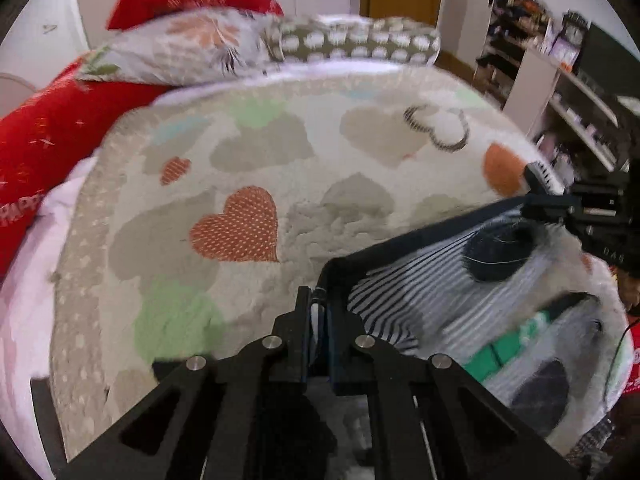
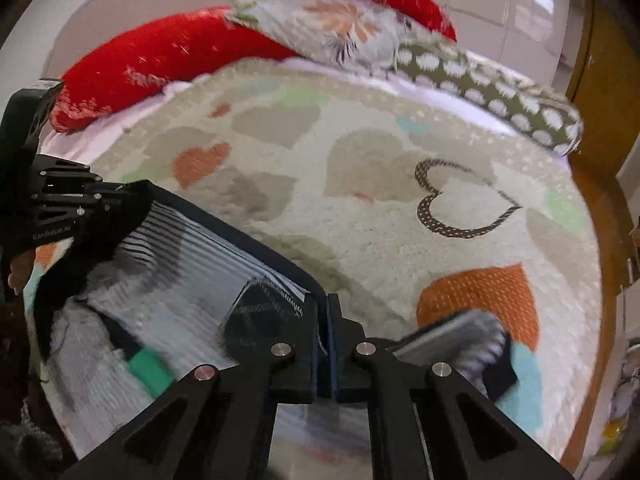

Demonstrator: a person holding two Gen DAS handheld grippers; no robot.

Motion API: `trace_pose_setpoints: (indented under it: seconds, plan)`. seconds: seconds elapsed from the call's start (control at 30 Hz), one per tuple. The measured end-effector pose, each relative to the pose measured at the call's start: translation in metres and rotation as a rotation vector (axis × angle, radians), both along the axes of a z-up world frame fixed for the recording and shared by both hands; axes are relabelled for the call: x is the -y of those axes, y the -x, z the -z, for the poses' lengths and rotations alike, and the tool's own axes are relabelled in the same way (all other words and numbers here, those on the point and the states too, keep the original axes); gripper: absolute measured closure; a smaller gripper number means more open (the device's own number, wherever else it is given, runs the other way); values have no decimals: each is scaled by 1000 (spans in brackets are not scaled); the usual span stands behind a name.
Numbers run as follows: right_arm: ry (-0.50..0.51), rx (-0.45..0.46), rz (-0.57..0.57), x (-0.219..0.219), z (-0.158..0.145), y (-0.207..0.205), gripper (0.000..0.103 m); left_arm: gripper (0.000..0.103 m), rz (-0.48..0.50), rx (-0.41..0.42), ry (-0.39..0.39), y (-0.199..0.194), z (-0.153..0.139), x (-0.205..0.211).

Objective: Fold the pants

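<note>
Here both tongs, left (image 1: 319,308) and right (image 2: 323,312), pinch the pants (image 1: 432,304) waistband; uneven pulling could slip it free.

Left wrist view rides just behind the left claw (image 1: 318,312), angled steeply down, close over the bed (image 1: 240,160), facing the pillows (image 1: 208,40) and a shelf (image 1: 560,92) at right. Right wrist view sits behind the right claw (image 2: 323,320), tilted down likewise, just as near. Both share the heart blanket (image 2: 400,208), the pillows, the striped pants (image 2: 192,264), and each catches the other claw at its frame edge.
</note>
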State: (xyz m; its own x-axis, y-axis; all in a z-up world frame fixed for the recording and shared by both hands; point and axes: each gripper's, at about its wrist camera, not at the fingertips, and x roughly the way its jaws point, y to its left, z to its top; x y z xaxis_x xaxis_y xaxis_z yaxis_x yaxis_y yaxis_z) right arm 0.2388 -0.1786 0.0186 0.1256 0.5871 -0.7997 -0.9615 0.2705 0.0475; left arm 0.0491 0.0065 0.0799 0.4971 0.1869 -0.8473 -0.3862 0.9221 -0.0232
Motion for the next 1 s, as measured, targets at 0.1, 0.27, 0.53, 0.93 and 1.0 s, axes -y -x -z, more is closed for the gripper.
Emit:
trace_pose_setpoints:
  seconds: [0.1, 0.27, 0.53, 0.93, 1.0]
  plan:
    - [-39, 40, -13, 26, -20, 29, 99, 97, 4, 60, -30, 29, -23, 22]
    - [-95, 56, -25, 76, -33, 80, 99, 97, 3, 109, -80, 82, -35, 71]
    - [-128, -48, 6, 141, 6, 142, 98, 95, -73, 84, -5, 145, 11, 117]
    - [-184, -26, 216, 231, 15, 149, 70, 59, -102, 153, 70, 200, -5, 116]
    - [-220, -3, 291, 243, 3, 137, 69, 54, -93, 189, 84, 196, -16, 116]
